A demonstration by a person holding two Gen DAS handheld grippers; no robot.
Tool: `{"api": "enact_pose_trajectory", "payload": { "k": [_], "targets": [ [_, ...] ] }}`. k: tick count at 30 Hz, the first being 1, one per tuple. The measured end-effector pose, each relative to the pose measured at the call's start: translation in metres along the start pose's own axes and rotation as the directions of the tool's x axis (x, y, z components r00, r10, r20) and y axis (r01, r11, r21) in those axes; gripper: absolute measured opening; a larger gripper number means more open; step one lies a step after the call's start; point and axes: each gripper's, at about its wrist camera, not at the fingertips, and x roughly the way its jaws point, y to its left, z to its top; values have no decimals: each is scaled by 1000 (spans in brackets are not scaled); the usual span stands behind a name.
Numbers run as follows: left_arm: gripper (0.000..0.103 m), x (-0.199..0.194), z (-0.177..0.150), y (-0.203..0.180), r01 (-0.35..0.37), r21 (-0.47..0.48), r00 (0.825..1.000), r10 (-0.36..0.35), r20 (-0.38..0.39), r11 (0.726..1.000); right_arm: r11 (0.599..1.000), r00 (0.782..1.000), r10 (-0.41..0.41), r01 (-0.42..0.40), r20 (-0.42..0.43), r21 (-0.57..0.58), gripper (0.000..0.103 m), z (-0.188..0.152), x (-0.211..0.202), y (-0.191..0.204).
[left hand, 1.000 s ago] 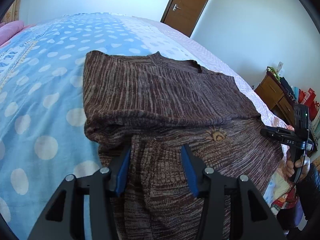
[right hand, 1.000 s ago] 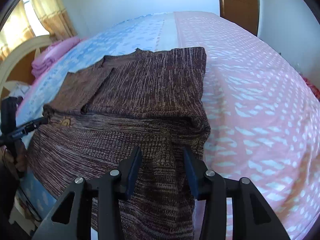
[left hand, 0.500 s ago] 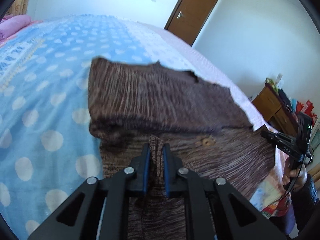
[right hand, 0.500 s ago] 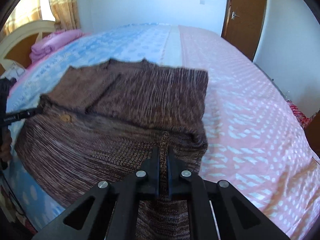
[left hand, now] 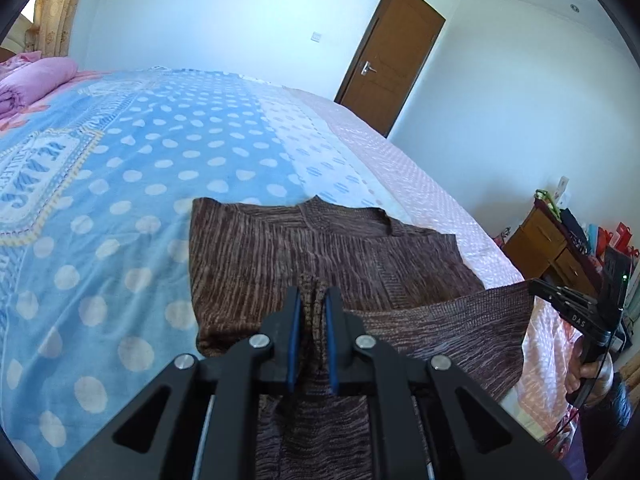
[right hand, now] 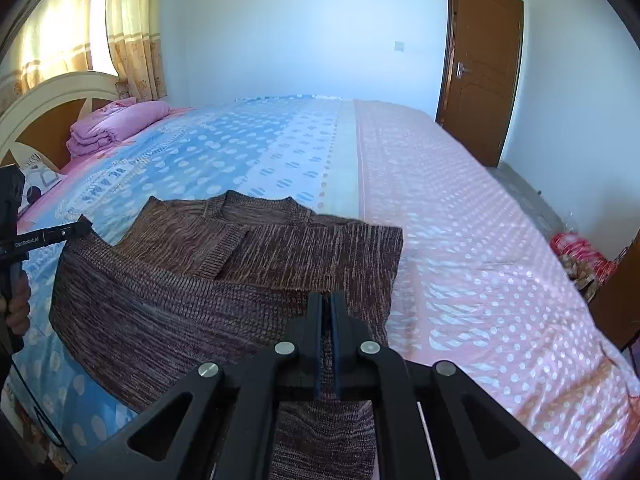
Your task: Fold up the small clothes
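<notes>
So the bed (left hand: pixel 120 184) takes up pretty much everything here, with a bedspread that goes blue with white dots on one side and pink on the other. It's the only thing really "holding" anything: the brown knit sweater (left hand: pixel 304 248) lies across the near end, roughly the middle of the left wrist view, and a folded pink blanket (right hand: pixel 116 126) sits way off at 10 o'clock by the headboard in the right wrist view. The sweater's neck end lies flat on the bedspread, pointing toward 12 o'clock, and its near hem is pulled up off the bed into a taut band strung between the two grippers.

Brown door (left hand: pixel 390 56) at 1 o'clock in the left view, and a wooden cabinet (left hand: pixel 548 240) with bags piled on it at 3 o'clock. No idea what's in the bags, too small.

Left gripper (left hand: pixel 311 300) angles down toward the bed, and its blue pads are clamped on a bunched-up bit of hem, fabric clearly squeezed between them. Right gripper (right hand: pixel 327 312) has the same downward tilt, jaws nearly pressed together with a thin fold of the hem pinched in there. Each one shows up in the other's camera, at 3 o'clock and 9 o'clock, with the hem corner caught at its tip and a hand (right hand: pixel 18 304) wrapped around the handle.
</notes>
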Motion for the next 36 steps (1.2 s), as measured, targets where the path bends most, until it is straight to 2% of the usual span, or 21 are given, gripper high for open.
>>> {"api": "enact_pose_trajectory", "payload": {
  "k": [7,12,17,22,27,32,36],
  "targets": [
    [12,3,8,6,-2,-39,1000,3,10,999,999,999,-39,38,12,32,3,-1,3,-9],
    [12,9,31,5,-52,-15,998,53,25,999,998,997,-65,64,52,15,3,25,10,-11],
    [12,26,56,14,-75,-37,996,76,43,997,995,992,-98,100,77,-15,3,53,30,-12],
    [12,45,82,29,-108,-79,991,113,73,991,992,987,-126,129,104,-18,2,85,61,-17],
    [12,75,99,46,-123,-126,989,133,70,984,987,982,-159,160,102,-4,2,103,106,-20],
    [12,120,103,59,-165,-151,985,171,31,975,979,976,-204,204,69,16,2,104,154,-24],
    [12,151,97,66,-225,-144,974,226,-11,964,973,973,-231,231,21,33,2,95,188,-33]
  ]
}}
